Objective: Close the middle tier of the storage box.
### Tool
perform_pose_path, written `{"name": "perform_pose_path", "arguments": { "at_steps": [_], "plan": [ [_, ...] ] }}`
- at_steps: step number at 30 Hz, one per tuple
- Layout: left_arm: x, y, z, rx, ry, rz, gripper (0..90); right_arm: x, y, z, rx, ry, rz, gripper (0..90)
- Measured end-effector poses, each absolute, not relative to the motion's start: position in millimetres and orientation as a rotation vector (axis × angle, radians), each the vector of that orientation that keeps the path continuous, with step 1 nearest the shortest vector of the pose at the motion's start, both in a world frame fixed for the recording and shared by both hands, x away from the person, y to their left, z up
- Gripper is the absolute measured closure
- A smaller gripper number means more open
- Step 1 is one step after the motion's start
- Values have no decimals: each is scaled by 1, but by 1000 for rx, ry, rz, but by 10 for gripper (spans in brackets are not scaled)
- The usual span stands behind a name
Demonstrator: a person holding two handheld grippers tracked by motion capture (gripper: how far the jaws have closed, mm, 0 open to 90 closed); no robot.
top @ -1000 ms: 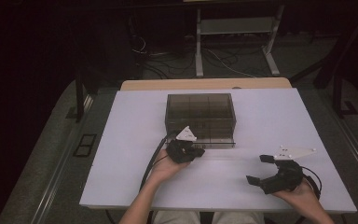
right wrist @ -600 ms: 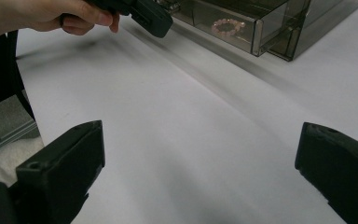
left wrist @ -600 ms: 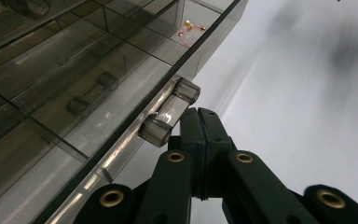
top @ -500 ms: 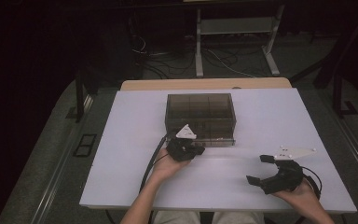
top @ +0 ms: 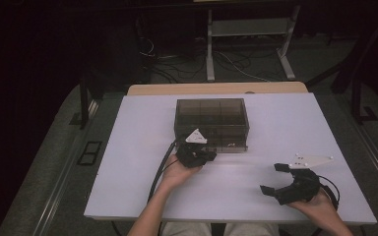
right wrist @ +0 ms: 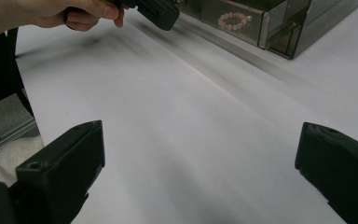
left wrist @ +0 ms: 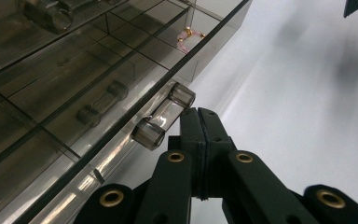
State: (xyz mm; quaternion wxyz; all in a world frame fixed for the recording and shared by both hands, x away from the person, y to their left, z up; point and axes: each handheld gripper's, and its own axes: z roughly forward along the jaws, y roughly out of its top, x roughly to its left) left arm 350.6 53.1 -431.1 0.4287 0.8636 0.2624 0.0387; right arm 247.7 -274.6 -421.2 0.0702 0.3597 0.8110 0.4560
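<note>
Nothing has shifted since the earlier frames. My right gripper (top: 281, 179) rests on the white worktop (top: 128, 147) nearest me, jaws spread wide and empty. Farther ahead, my left gripper (left wrist: 200, 116) has its jaws pressed together, tips just beside the clear bar handle (left wrist: 163, 120) on the front of the one smoky compartment box (top: 211, 123); whether they touch I cannot tell. Inside lies a pink bead bracelet (right wrist: 233, 20). No readable writing.

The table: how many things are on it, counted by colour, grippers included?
Black: 2, the left gripper and the right gripper.
Smoky clear: 1, the compartment box.
Pink: 1, a bead bracelet inside the box.
Total: 4.
</note>
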Motion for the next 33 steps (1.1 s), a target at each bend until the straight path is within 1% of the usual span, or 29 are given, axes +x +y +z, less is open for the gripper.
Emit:
{"name": "perform_pose_path", "arguments": {
  "at_steps": [33],
  "plan": [
    [365,59,-434,2114,741,80,891,248,-275,-421,1082,2438,1373,9]
  ]
}}
